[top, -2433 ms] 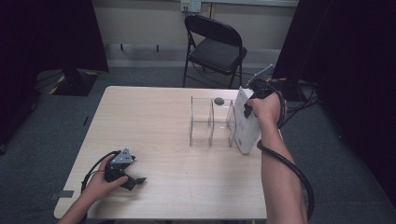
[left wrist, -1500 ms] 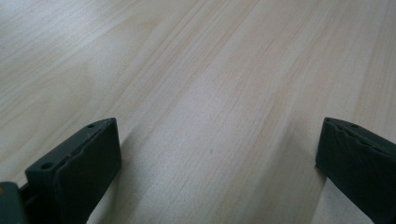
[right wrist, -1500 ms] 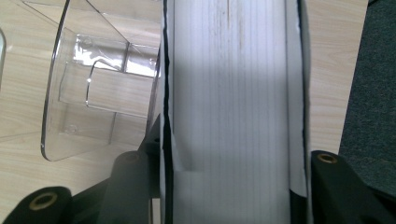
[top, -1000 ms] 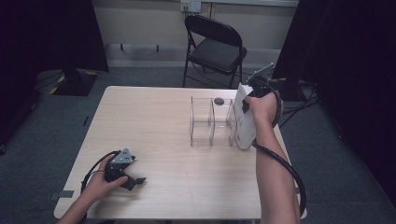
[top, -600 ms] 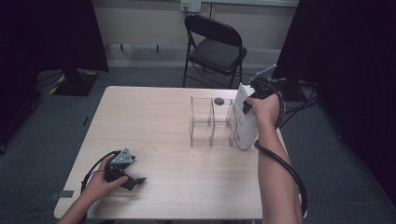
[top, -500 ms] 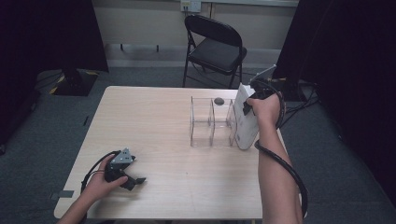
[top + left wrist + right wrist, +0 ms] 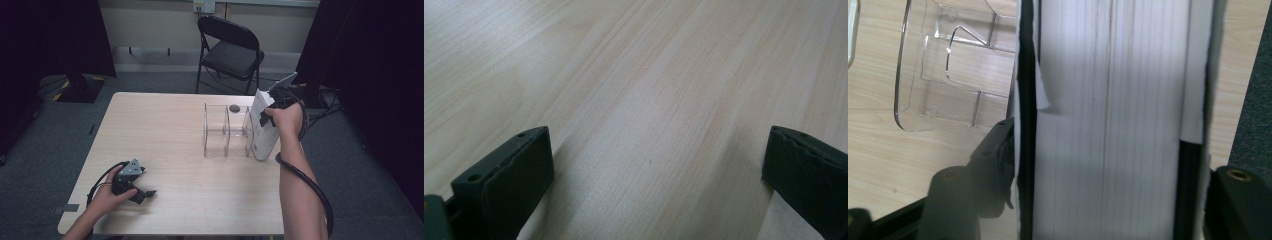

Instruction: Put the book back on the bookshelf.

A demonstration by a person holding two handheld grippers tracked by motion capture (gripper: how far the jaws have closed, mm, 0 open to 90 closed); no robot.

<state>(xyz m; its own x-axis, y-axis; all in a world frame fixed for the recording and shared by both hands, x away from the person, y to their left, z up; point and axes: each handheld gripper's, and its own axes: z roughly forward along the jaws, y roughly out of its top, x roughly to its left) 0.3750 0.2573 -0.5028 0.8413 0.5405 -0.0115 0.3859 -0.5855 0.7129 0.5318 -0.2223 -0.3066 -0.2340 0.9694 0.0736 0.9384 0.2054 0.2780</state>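
Letting go of the white book (image 7: 263, 131), which stands at the table's right edge against the clear divider rack (image 7: 226, 131), I have just been opening my right gripper (image 7: 1103, 200) around it, so I widen further before lifting straight up.

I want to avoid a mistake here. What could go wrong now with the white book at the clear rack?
The right tongs have just been opening around the white book; if it stands unsupported at the end of the clear rack, it may tip. It stands near the table edge and could fall off.
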